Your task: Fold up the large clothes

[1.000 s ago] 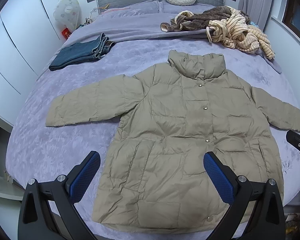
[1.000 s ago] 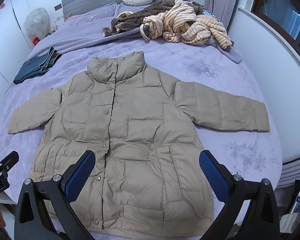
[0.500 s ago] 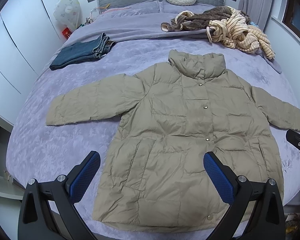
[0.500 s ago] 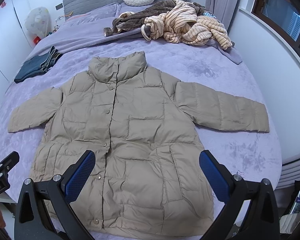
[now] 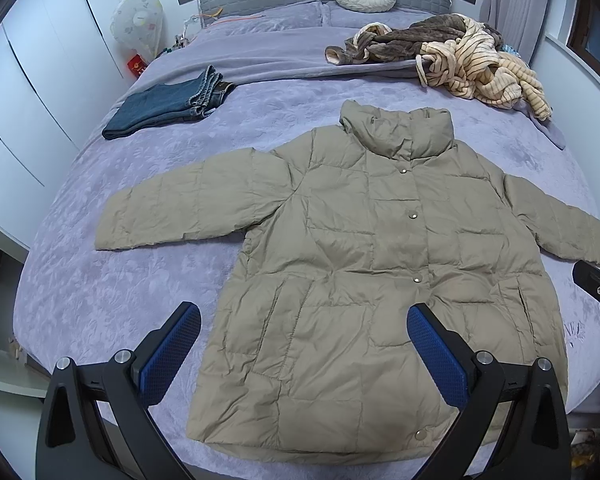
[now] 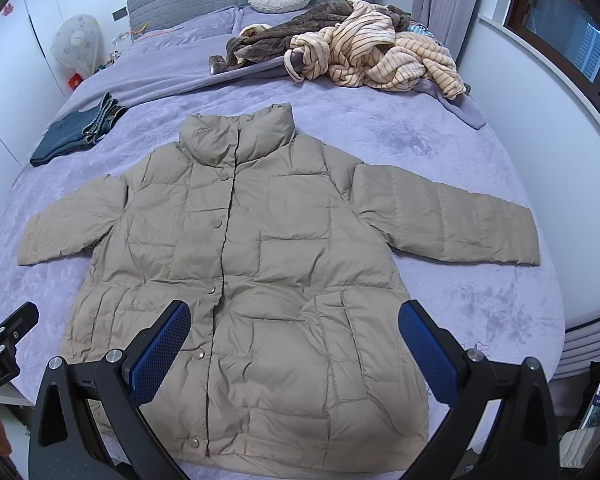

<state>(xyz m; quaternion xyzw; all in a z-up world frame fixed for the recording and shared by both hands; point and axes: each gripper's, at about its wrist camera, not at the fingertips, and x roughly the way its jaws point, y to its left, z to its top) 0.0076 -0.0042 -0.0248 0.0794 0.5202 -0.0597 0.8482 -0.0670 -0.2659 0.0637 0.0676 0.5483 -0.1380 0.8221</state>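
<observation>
left wrist view has the khaki puffer jacket [image 5: 364, 264] spread flat mid-frame on the purple bed [image 5: 100, 288]. left gripper [image 5: 302, 326] gapes wide, holding nothing. right gripper [image 6: 294, 322] likewise wide and empty at lower centre.

The khaki quilted puffer coat [image 5: 364, 264] looks like thin, slightly shiny nylon with metal snaps. It's lying on a lilac bedspread [image 5: 120, 292] that's plush and velvety. Folded blue denim jeans [image 5: 168, 106] look coarse; the striped cream fleece robe [image 6: 380, 56] looks fuzzy.
</observation>
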